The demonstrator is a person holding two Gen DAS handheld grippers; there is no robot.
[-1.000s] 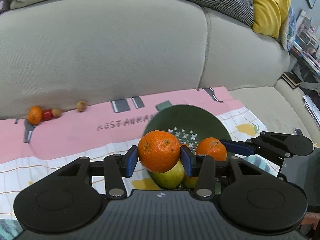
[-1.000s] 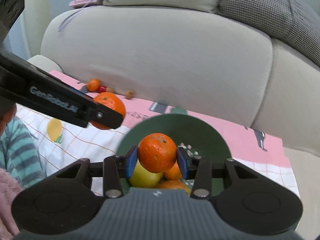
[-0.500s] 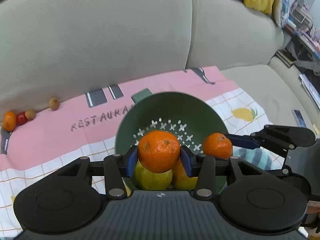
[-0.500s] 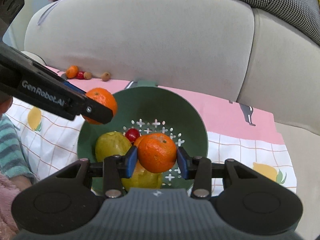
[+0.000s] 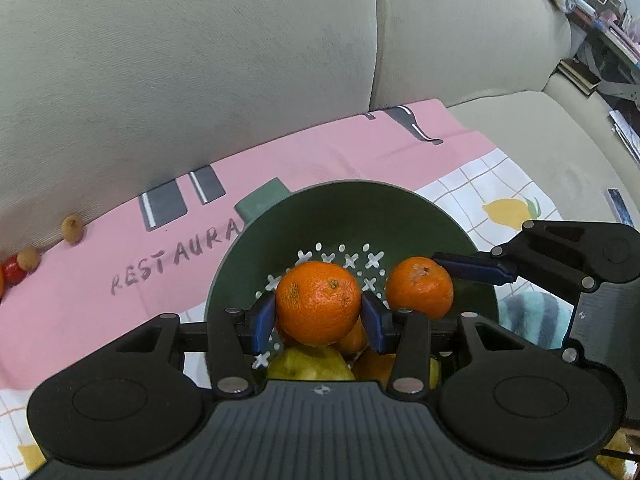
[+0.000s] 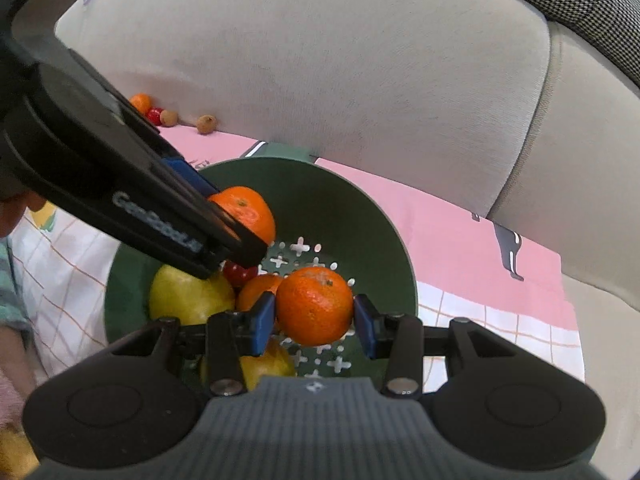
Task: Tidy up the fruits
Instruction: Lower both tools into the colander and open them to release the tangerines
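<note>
A dark green colander bowl (image 5: 340, 208) (image 6: 372, 224) sits on a pink and white cloth on the sofa seat. My left gripper (image 5: 319, 316) is shut on a tangerine (image 5: 318, 302) and holds it over the bowl; from the right wrist view that same tangerine (image 6: 246, 212) hangs at the bowl's left side. My right gripper (image 6: 315, 316) is shut on a second tangerine (image 6: 315, 305) (image 5: 419, 287), also above the bowl. Inside lie a yellow-green pear (image 6: 188, 294), a small red fruit (image 6: 236, 274), another orange fruit (image 6: 256, 290) and a yellow fruit (image 6: 266, 364).
Against the sofa back (image 5: 200, 60) lie two small brown fruits (image 5: 73, 229), a red one (image 5: 12, 271) and a small tangerine (image 6: 140, 102). A person's striped sleeve (image 6: 10, 292) is at the left edge. Books and clutter (image 5: 588, 64) stand beyond the sofa's right end.
Both grippers have moved down and closer over the green bowl, each still holding its tangerine. The bowl now fills more of both views.
</note>
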